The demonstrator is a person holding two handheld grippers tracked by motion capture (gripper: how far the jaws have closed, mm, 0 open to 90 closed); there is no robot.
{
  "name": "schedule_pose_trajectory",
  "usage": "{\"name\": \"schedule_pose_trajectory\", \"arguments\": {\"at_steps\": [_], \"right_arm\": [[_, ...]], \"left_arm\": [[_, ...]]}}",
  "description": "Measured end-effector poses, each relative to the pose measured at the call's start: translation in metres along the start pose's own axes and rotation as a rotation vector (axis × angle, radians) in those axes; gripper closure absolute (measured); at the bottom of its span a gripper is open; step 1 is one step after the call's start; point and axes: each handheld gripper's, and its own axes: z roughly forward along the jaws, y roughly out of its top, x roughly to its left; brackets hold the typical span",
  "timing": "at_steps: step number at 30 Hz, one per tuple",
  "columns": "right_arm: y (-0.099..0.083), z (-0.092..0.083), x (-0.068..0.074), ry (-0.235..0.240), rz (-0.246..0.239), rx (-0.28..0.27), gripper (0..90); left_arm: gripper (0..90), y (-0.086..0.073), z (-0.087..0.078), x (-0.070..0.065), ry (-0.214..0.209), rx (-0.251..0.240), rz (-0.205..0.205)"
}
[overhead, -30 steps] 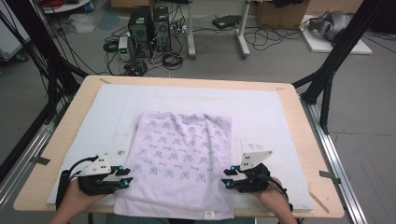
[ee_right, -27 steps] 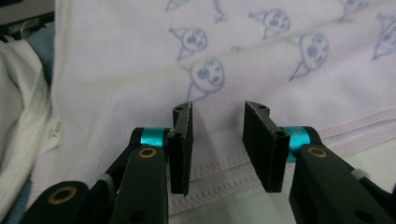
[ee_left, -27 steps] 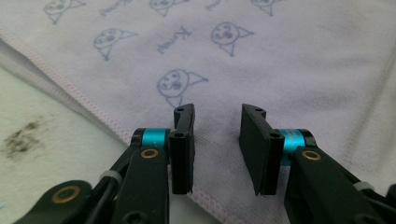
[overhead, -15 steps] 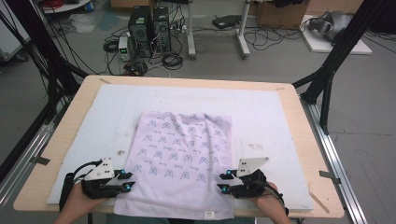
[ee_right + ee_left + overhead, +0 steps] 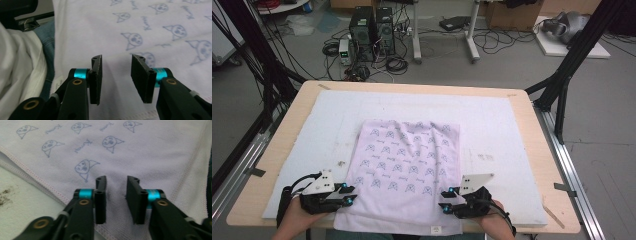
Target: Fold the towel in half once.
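Note:
A pale lilac towel [image 5: 404, 165] printed with small cat faces lies flat on the white mat [image 5: 497, 125], its near hem hanging over the table's front edge. My left gripper [image 5: 351, 195] rests at the towel's near left corner. In the left gripper view the gripper [image 5: 116, 185] stands open low over the towel [image 5: 150, 152], with a slight pucker of cloth in the gap. My right gripper [image 5: 443, 199] is at the near right edge. Its jaws [image 5: 116, 62] are open just above the towel [image 5: 100, 30], with nothing pinched.
The wooden table [image 5: 534, 135] is flanked by black frame posts and metal rails. Computer towers [image 5: 372, 27] and cables lie on the floor beyond it. Dark specks [image 5: 5, 195] mark the mat left of the towel. The person's jeans and white shirt [image 5: 22, 57] are beside the near hem.
The right gripper has slid toward the near edge and slightly left, onto the towel's border. The left gripper and the towel have barely moved.

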Motion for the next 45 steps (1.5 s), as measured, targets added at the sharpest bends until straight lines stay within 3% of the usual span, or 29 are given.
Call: {"name": "schedule_pose_trajectory", "arguments": {"at_steps": [3,5,11,13,16,20,26,28,29,31,34,38,45], "right_arm": [[0.002,0.005,0.003,0.004,-0.019,0.020,59.2],[0.002,0.011,0.002,-0.009,-0.007,0.041,59.8],[0.001,0.014,-0.003,-0.029,-0.015,0.044,79.4],[0.001,0.014,-0.005,-0.010,-0.012,0.041,85.4],[0.001,0.011,-0.006,0.004,-0.006,0.028,87.0],[0.004,-0.003,-0.008,0.007,0.004,-0.021,87.3],[0.012,-0.034,-0.002,-0.003,-0.012,-0.080,87.5],[0.013,-0.043,0.000,0.024,-0.018,-0.103,87.2],[0.013,-0.045,0.000,0.048,-0.019,-0.101,85.9],[0.013,-0.044,-0.003,0.068,-0.015,-0.077,80.5],[0.014,-0.041,-0.012,0.059,-0.001,-0.080,74.2],[0.020,-0.027,-0.032,0.001,0.026,-0.047,67.9],[0.025,-0.006,-0.062,-0.068,0.069,0.004,62.6]], "left_arm": [[59.4,0.000,0.003,-0.001,-0.001,0.003,-0.001],[58.8,-0.001,0.005,-0.001,0.002,-0.006,0.001],[84.1,-0.001,0.008,-0.004,0.015,-0.027,0.016],[86.6,0.000,0.008,-0.004,0.020,-0.030,0.015],[87.5,0.001,0.004,-0.007,0.033,-0.046,0.013],[87.5,0.008,-0.012,-0.011,0.027,-0.105,-0.013],[87.4,0.021,-0.040,-0.033,0.010,-0.128,0.025],[85.6,0.021,-0.043,-0.038,-0.011,-0.118,0.039],[80.5,0.021,-0.043,-0.038,-0.019,-0.112,0.038],[72.7,0.020,-0.038,-0.034,-0.022,-0.099,0.030],[66.4,0.022,-0.029,-0.024,-0.009,-0.105,0.010],[62.9,0.027,-0.012,0.003,0.039,-0.092,-0.016],[59.8,0.039,0.017,0.059,0.128,-0.063,-0.122]]}}
